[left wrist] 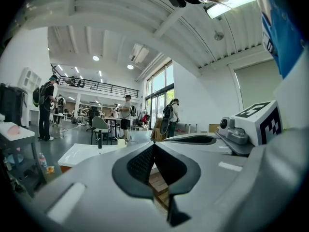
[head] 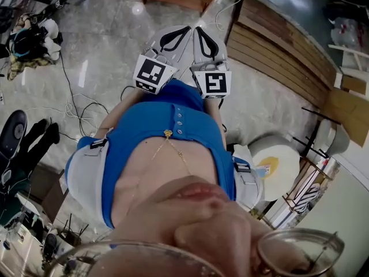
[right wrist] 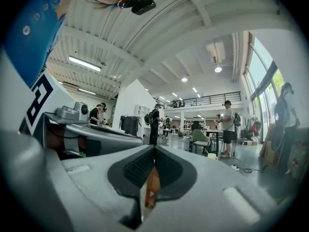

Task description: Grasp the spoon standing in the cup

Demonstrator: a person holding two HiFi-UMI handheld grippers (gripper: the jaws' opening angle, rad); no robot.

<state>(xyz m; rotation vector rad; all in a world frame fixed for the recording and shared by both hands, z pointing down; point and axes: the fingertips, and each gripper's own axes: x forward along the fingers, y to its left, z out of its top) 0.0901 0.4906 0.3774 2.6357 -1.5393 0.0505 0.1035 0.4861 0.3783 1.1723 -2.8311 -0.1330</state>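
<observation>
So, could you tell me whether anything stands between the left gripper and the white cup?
Nothing visible does. The left gripper, jaws shut, faces the white cup on the pale table, with only bare tabletop between. A dark upright thing stands left of the cup, aside. No spoon can be made out.

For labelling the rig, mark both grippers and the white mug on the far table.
left gripper (left wrist: 154, 144): left gripper view, where its shut jaw tips meet.
right gripper (right wrist: 154, 148): right gripper view, where its shut jaw tips meet.
white mug (left wrist: 121, 142): left gripper view, middle of its body.
</observation>
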